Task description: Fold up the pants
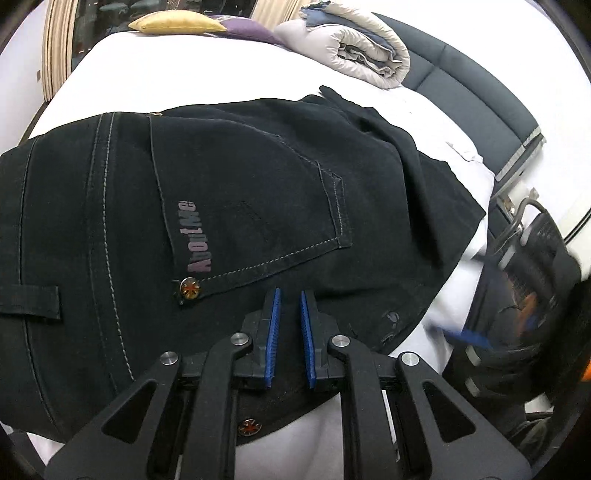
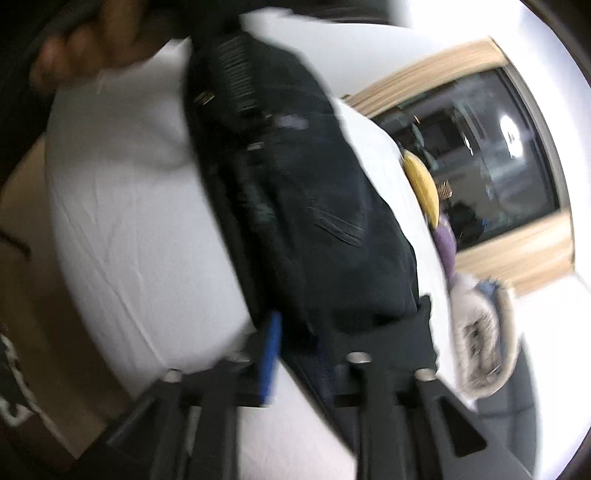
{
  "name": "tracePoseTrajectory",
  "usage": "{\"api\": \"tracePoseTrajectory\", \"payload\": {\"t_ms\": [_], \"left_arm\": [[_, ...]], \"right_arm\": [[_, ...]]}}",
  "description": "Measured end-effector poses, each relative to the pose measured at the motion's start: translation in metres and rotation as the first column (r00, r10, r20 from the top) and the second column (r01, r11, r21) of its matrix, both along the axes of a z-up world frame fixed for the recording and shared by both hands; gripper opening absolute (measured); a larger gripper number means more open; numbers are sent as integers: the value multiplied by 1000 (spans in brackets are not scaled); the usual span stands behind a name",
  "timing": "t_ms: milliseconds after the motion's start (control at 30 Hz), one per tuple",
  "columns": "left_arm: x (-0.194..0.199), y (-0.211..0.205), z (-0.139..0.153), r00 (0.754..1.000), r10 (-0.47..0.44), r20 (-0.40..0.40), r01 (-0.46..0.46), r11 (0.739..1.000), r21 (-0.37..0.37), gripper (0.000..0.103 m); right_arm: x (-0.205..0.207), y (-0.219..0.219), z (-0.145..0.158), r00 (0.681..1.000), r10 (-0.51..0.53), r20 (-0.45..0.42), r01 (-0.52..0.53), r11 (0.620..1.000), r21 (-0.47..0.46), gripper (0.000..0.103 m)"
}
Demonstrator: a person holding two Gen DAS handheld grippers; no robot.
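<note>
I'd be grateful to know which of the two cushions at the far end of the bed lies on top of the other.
The yellow cushion lies on top; the purple cushion sits partly beneath it, showing only at its right side.
</note>
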State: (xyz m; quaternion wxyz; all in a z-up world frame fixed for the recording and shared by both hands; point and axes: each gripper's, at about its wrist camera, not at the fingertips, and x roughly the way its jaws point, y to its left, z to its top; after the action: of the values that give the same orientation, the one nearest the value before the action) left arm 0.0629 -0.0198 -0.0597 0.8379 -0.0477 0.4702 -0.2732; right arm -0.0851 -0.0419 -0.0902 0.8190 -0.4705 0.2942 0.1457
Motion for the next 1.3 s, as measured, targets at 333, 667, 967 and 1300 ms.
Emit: {"api": "tracePoseTrajectory", "payload": {"t_ms": [333,667,967,1300], "left_arm": [[-8,7,-17,1000,24,6,-24,1000,-7,11],[-9,14,-25,1000,23,-4,-23,999,-31,11],[-5,12,-23,1000,27,-2,-27,999,-25,11],[-11,0,-20,999,37,17,-38,999,24,11]], "right_arm": [[178,-144,120,840,-492,-229,530,651,543,79],[392,-200,51,460,-762,-457,880,325,346,71],[392,-212,50,483,-706,-518,861,276,426,4],[198,-339,142,518,-699,-493,636,-71,768,4]]}}
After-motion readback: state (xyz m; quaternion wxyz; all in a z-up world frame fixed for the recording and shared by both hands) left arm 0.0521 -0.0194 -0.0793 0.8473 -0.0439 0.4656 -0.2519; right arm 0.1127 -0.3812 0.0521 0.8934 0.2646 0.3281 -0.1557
